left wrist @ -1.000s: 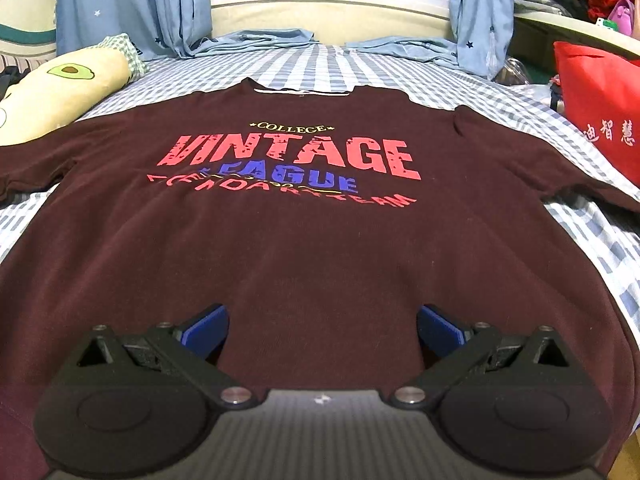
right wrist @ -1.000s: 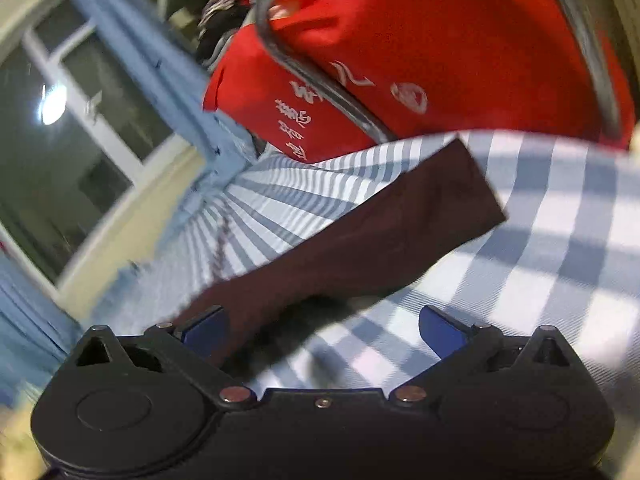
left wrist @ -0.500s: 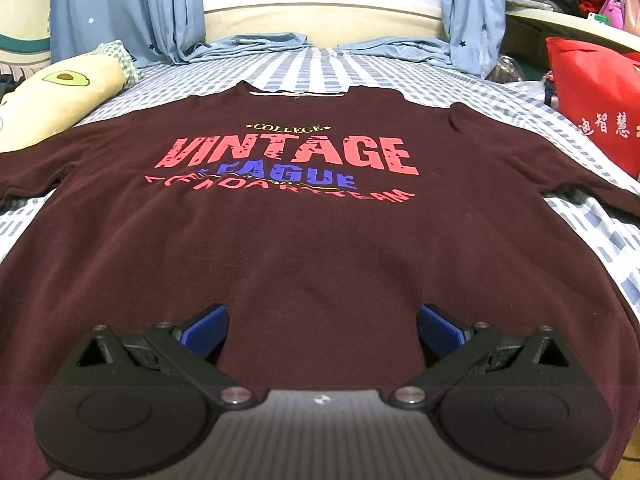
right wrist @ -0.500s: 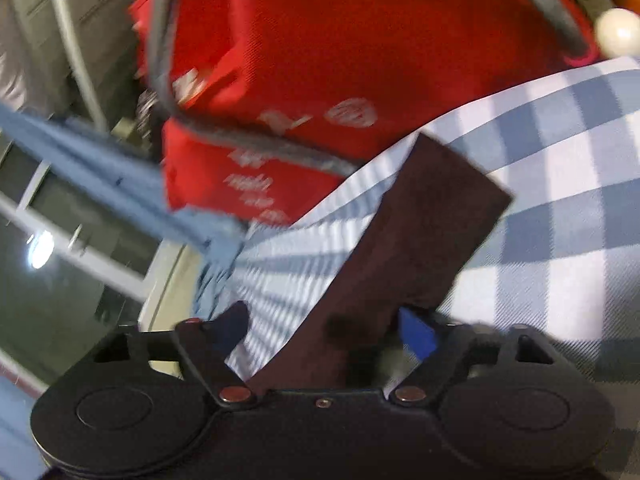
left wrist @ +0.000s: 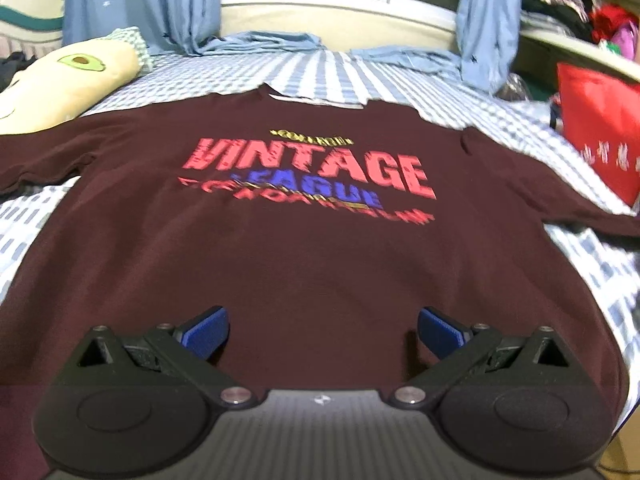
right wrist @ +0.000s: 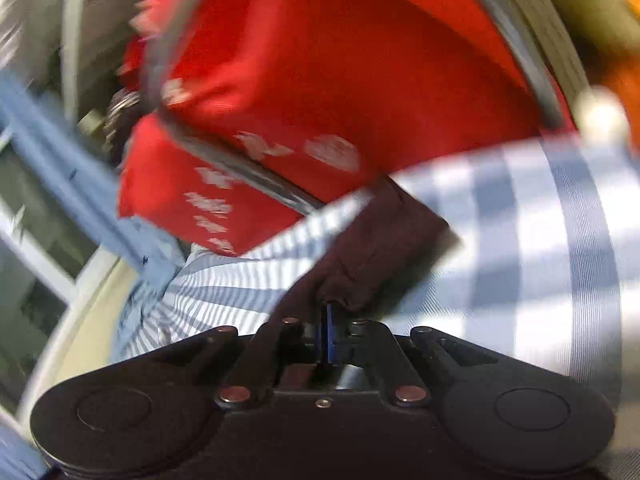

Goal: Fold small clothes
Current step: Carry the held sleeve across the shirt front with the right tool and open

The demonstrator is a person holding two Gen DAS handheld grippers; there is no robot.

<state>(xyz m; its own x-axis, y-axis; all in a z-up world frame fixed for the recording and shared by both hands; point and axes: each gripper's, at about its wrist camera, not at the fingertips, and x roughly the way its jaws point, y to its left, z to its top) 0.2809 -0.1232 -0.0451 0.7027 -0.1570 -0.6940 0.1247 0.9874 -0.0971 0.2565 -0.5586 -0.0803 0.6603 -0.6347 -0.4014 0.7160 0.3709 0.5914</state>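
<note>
A dark maroon T-shirt [left wrist: 304,248] with "VINTAGE LEAGUE" print lies spread flat, front up, on the blue-and-white checked bed. My left gripper [left wrist: 322,332] is open and empty, its blue pads wide apart just above the shirt's lower hem area. In the right wrist view, my right gripper [right wrist: 330,320] is shut on the shirt's right sleeve [right wrist: 384,248], pinching the maroon cloth between the blue pads. The sleeve end sticks out ahead of the jaws over the checked sheet [right wrist: 540,240].
A red bag [left wrist: 596,136] stands at the bed's right edge, close behind the held sleeve [right wrist: 320,80]. An avocado plush pillow [left wrist: 68,80] lies at the far left. Blue curtains [left wrist: 484,20] and a window sill are at the bed's head.
My right gripper has closed from wide open onto the right sleeve. The left gripper stays open and has shifted slightly, turning a little over the shirt's lower part.
</note>
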